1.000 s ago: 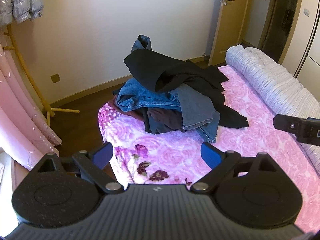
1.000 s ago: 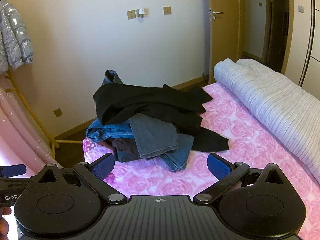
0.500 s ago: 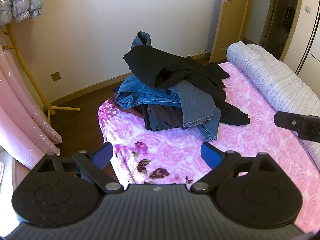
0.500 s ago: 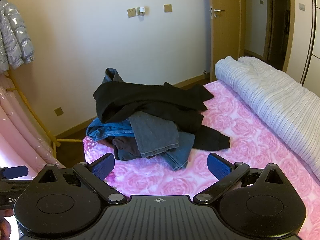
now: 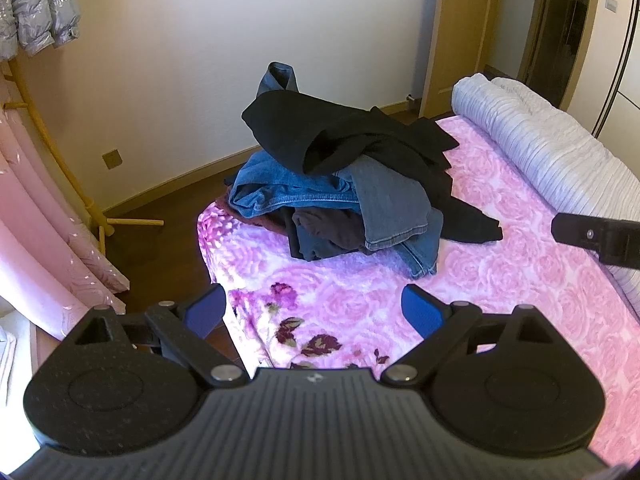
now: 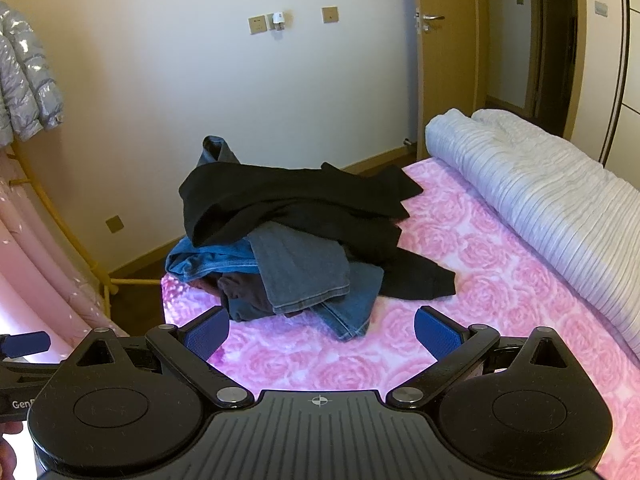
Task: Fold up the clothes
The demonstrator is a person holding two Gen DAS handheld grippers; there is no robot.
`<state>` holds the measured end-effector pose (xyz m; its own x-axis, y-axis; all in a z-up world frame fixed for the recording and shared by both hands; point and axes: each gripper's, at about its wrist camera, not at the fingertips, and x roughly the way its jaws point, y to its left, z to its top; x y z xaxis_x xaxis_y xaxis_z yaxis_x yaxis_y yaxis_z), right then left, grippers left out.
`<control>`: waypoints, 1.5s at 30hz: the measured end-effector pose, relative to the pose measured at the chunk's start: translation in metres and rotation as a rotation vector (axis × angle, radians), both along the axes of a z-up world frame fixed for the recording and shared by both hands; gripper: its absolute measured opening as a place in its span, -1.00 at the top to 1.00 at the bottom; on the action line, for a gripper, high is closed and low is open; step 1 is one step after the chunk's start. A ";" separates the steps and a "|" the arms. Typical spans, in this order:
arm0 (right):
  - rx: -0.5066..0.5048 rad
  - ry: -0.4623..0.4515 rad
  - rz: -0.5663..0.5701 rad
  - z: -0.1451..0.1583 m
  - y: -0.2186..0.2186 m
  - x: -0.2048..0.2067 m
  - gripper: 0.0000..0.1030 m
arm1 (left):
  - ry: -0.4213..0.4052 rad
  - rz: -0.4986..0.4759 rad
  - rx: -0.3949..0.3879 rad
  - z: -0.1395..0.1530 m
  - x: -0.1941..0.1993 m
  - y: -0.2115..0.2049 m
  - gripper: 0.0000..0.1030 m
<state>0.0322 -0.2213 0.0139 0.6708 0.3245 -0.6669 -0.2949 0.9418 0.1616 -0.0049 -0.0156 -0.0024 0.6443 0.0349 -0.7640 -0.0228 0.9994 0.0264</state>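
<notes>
black left tongs [image 5: 314,314] with blue pads spread wide, empty, above pink rose-patterned bed cover [image 5: 500,280]. beyond, heap of unfolded clothes [image 5: 352,200]: crumpled black top [image 5: 340,140] over faded blue denim jeans [image 5: 288,194]. rolled white ribbed quilt [image 5: 552,156] along far right. tip of right tongs [image 5: 596,234] at right edge.

Ahead of the left gripper [image 5: 314,311], matt black plastic with smooth blue pads [image 5: 420,310], a pile [image 5: 348,192] is lying: soft matt black knit [image 5: 360,140] over coarse blue denim [image 5: 288,196]. Under it a plush rose-print blanket [image 5: 500,280] is catching the light. To its right a ribbed grey quilt [image 6: 540,184] is lying rolled. Far left, a glossy silver puffer jacket [image 5: 36,4] is hanging; the door [image 6: 444,60] is showing smooth wood
</notes>
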 end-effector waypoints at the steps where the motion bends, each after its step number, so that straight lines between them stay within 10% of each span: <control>1: 0.001 0.001 0.000 -0.001 -0.001 0.001 -0.97 | 0.002 0.000 0.003 0.000 -0.001 -0.001 -0.80; 24: -0.010 -0.029 0.033 -0.029 0.005 0.042 -0.97 | -0.053 -0.103 0.139 -0.015 0.051 0.016 -0.80; 39: -0.459 -0.138 0.354 -0.128 0.136 0.205 -0.97 | -0.181 -0.731 0.343 -0.127 0.229 0.027 -0.79; 42: -0.537 -0.142 0.416 -0.155 0.148 0.225 -0.97 | -0.191 -0.841 0.444 -0.150 0.252 0.018 -0.36; 45: -0.581 -0.142 0.465 -0.176 0.152 0.243 -0.96 | -0.158 -0.869 0.346 -0.143 0.277 0.026 0.14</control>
<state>0.2749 -0.0692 -0.1618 0.6429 0.2176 -0.7344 -0.6633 0.6376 -0.3917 0.2722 0.0101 -0.1458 0.6459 -0.2978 -0.7030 0.6972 0.6052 0.3842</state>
